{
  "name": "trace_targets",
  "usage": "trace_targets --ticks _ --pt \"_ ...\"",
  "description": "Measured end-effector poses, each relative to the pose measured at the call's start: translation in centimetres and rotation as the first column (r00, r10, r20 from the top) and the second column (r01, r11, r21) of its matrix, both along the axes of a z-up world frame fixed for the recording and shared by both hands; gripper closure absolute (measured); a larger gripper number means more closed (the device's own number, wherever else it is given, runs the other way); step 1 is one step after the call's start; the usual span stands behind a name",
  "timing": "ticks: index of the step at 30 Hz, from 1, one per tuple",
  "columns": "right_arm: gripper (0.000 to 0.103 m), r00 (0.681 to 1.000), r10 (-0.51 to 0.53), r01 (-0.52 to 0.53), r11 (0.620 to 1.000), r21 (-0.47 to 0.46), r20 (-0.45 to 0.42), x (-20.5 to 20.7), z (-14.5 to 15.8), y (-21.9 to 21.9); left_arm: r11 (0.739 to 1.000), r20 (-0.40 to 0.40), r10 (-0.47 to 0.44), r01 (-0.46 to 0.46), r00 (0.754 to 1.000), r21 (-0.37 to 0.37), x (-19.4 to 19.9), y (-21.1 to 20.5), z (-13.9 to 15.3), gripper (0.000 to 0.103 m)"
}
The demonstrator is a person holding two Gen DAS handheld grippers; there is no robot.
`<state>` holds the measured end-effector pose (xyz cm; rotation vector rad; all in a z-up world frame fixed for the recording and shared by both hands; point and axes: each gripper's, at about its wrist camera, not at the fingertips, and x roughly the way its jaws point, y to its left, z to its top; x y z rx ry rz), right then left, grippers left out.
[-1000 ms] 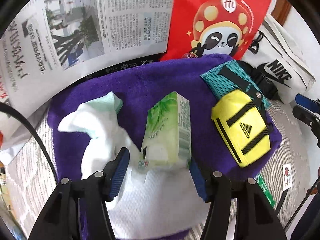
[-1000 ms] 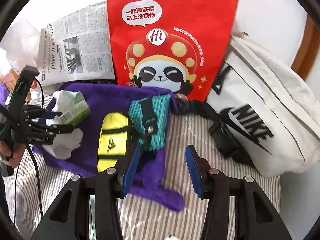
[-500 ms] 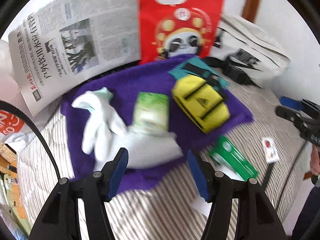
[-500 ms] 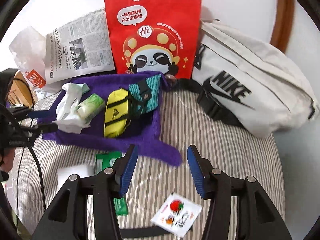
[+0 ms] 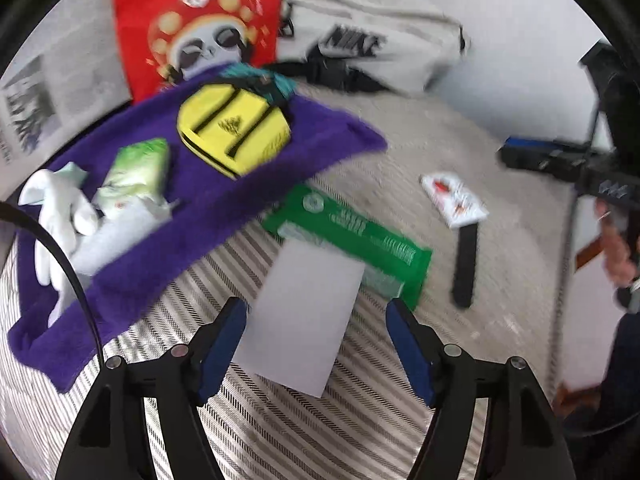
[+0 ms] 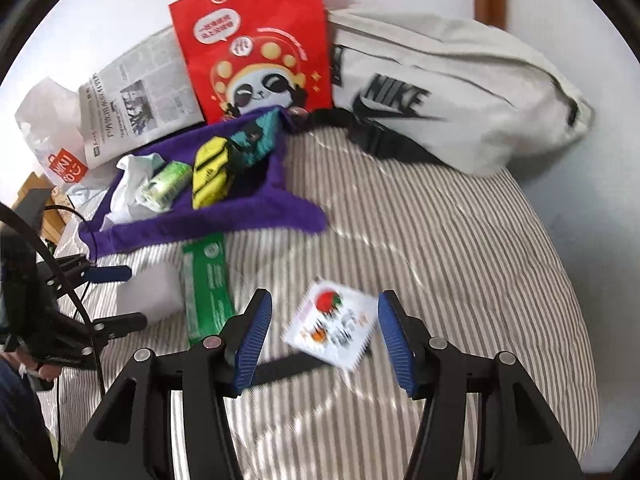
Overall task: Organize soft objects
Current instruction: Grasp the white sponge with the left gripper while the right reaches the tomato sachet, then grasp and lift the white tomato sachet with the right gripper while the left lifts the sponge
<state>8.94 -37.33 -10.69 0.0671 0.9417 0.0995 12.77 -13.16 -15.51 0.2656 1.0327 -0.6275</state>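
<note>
A purple towel lies on the striped bed and carries a yellow pouch, a green tissue pack, a white cloth and a teal pouch. My left gripper is open and empty above a white card that overlaps a green packet. My right gripper is open and empty over a small white sachet with a strawberry print. The towel and green packet also show in the right wrist view.
A red panda bag, a newspaper and a white Nike bag stand at the back against the wall. A black strap lies by the sachet. The striped bedcover extends to the right.
Both grippers have pulled back from the towel toward the front of the bed. The left now hovers over the white card, the right over the sachet. Both stay open.
</note>
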Motion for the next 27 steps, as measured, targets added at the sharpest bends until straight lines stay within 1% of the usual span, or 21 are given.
trace_targets --ticks 1,3,4,5,6,7,9,11,12,13,15,16,18,19,20,21,23,24,25,26,27 --pt "0.048 1.000 -0.007 0.007 1.000 0.002 -0.006 -0.4 -0.3 -0.3 0.999 0.007 -0.008 0.008 1.000 0.033 0.2 -0.4 -0.7 0.030" --pt "0.048 1.000 -0.022 0.022 1.000 0.001 -0.022 -1.1 -1.0 -0.8 0.998 -0.002 -0.009 0.009 1.000 0.069 0.7 -0.8 -1.7 0.030" --pt "0.048 0.999 -0.025 0.025 1.000 0.001 -0.028 -1.2 -1.2 -0.9 0.995 0.012 -0.009 0.008 1.000 0.095 0.8 -1.2 -2.1 0.031" --pt "0.048 0.999 -0.027 0.027 1.000 0.000 -0.038 -1.3 -1.5 -1.0 0.995 0.030 -0.014 0.010 0.999 0.104 0.6 -1.2 -2.3 0.032" --pt "0.048 0.999 -0.028 0.027 1.000 -0.007 -0.046 -1.4 -1.8 -1.1 0.997 0.046 -0.011 0.007 0.999 0.081 0.4 -1.1 -2.0 0.053" --pt "0.048 0.998 -0.030 0.029 0.999 -0.016 -0.050 -1.6 -2.0 -1.1 0.998 0.037 0.006 -0.008 0.999 0.057 0.3 -0.6 -1.8 0.052" --pt "0.048 0.998 -0.027 0.026 0.999 -0.021 -0.056 -1.7 -2.4 -1.0 0.998 0.038 0.036 -0.038 0.999 0.042 -0.3 0.3 -1.2 0.052" --pt "0.048 0.998 -0.011 0.010 1.000 -0.009 -0.062 -1.7 -2.7 -0.7 0.994 0.069 0.079 -0.084 0.994 0.069 -1.4 1.6 -0.7 0.051" --pt "0.048 0.998 -0.003 0.002 1.000 -0.010 -0.063 -1.7 -2.9 -0.5 0.988 0.080 0.117 -0.125 0.990 0.093 -2.0 2.7 -0.6 0.051" --pt "0.048 0.998 0.004 -0.005 1.000 -0.015 -0.063 -1.6 -3.0 -0.2 0.984 0.084 0.147 -0.154 0.986 0.094 -2.4 3.6 -0.5 0.051" --pt "0.048 0.998 0.015 -0.017 1.000 -0.021 -0.066 -1.3 -3.5 0.4 0.973 0.067 0.220 -0.224 0.973 0.064 -3.5 6.3 -0.3 0.051" --pt "0.048 0.997 0.017 -0.019 1.000 -0.022 -0.071 -1.0 -3.9 0.6 0.962 0.063 0.265 -0.268 0.962 0.047 -4.1 7.8 -0.1 0.050" --pt "0.048 0.996 0.010 -0.012 1.000 -0.019 -0.085 -0.3 -4.6 0.9 0.934 0.080 0.352 -0.355 0.933 0.036 -5.1 10.3 0.0 0.050" --pt "0.048 0.996 0.006 -0.008 1.000 -0.017 -0.092 0.0 -4.9 0.9 0.913 0.100 0.399 -0.405 0.911 0.043 -5.7 11.4 0.0 0.050" --pt "0.048 0.994 0.000 -0.002 1.000 -0.016 -0.106 0.5 -5.4 1.0 0.900 0.112 0.428 -0.434 0.897 0.044 -6.0 12.1 0.0 0.049" --pt "0.048 0.993 -0.006 0.004 1.000 -0.019 -0.116 1.0 -5.7 1.2 0.883 0.124 0.461 -0.468 0.878 0.030 -6.5 12.9 0.0 0.049" --pt "0.047 0.992 -0.022 0.017 0.999 -0.037 -0.125 1.6 -6.3 1.5 0.874 0.127 0.481 -0.486 0.867 0.011 -6.7 13.3 -0.2 0.049" --pt "0.047 0.991 -0.032 0.025 0.998 -0.055 -0.130 2.0 -6.6 1.8 0.871 0.128 0.484 -0.490 0.866 0.022 -6.8 13.3 -0.4 0.049" --pt "0.042 0.992 -0.041 0.032 0.997 -0.072 -0.118 2.2 -6.6 2.1 0.868 0.136 0.485 -0.494 0.864 0.045 -6.9 13.2 -0.7 0.049" --pt "0.036 0.992 -0.044 0.036 0.996 -0.076 -0.115 2.3 -6.7 2.3 0.866 0.142 0.485 -0.496 0.863 0.056 -6.5 12.6 -1.0 0.048" --pt "0.033 0.992 -0.048 0.039 0.996 -0.078 -0.119 2.4 -6.8 2.6 0.867 0.140 0.484 -0.495 0.864 0.058 -6.5 12.4 -1.3 0.048"
